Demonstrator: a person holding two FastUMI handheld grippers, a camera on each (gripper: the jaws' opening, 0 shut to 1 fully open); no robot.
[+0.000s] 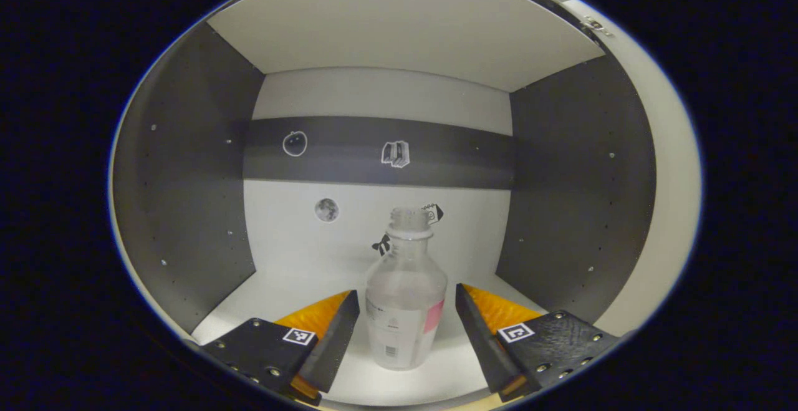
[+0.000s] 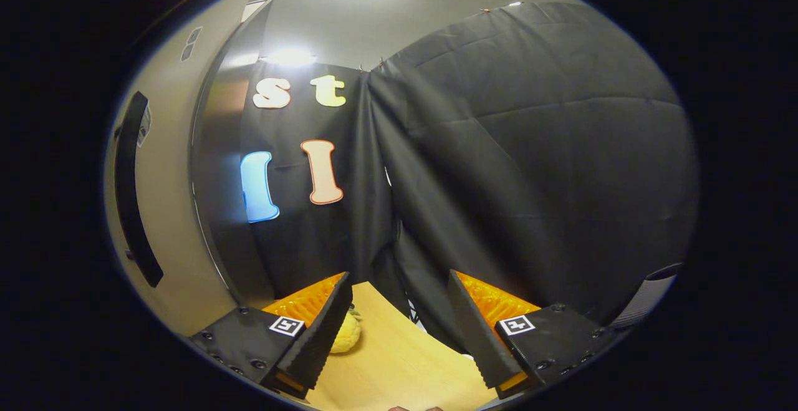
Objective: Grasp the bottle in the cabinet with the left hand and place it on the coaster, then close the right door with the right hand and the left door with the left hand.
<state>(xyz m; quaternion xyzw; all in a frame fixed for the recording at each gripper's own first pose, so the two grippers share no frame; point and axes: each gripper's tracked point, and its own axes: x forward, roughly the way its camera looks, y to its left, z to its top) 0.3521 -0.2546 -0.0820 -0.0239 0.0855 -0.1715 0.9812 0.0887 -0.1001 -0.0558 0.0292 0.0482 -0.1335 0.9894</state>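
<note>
A clear plastic bottle [image 1: 405, 302] with no cap and a white and pink label stands upright on the white cabinet floor [image 1: 280, 292]. My left gripper [image 1: 406, 330] is open inside the cabinet, one finger on each side of the bottle's lower body, with small gaps to it. In the right gripper view, my right gripper [image 2: 399, 330] is open with nothing between its fingers, over a wooden tabletop [image 2: 399, 355]. The open right cabinet door [image 2: 162, 211] with a long dark handle [image 2: 134, 199] stands at the left of that view.
The cabinet has dark grey side walls [image 1: 187, 199] and a white back panel with small stickers [image 1: 395, 153]. A small yellow object [image 2: 346, 333] lies on the table beside my right gripper's left finger. A ribbed grey thing [image 2: 642, 299] shows at the right edge.
</note>
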